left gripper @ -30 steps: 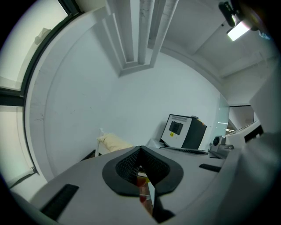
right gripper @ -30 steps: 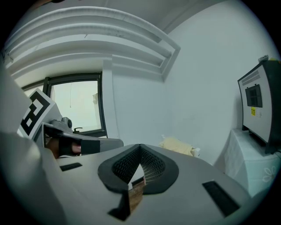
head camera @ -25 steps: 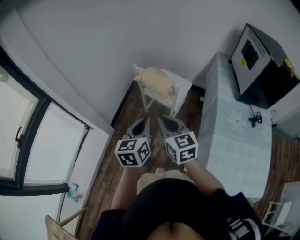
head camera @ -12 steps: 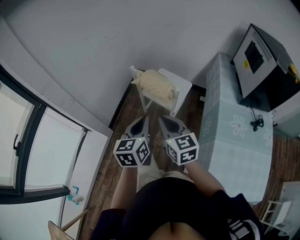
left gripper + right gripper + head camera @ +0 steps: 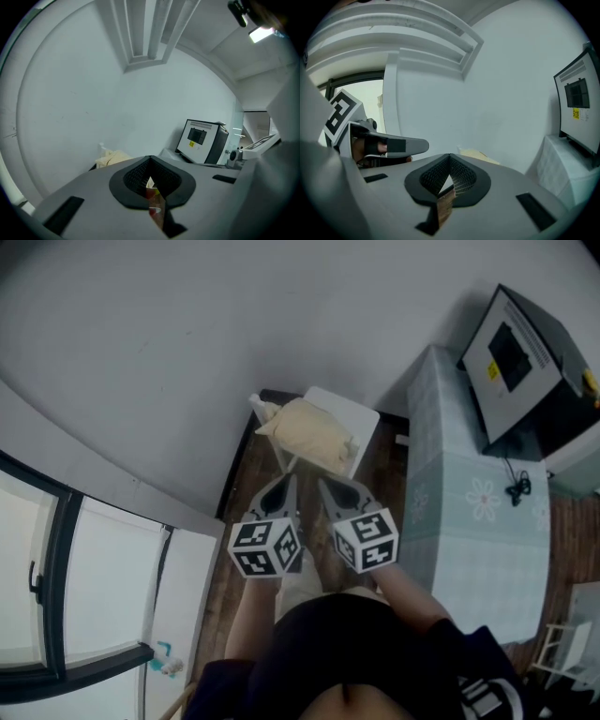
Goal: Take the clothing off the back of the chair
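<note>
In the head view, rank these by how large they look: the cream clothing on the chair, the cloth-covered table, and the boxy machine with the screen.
1. cloth-covered table
2. boxy machine, which stands higher and nearer the camera, so this flatters its size
3. cream clothing, clearly the smallest

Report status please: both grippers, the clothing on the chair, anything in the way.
Left gripper shut, empty. Right gripper shut, empty. Cream clothing draped over white chair back, untouched. No obstacle seen between.
</note>
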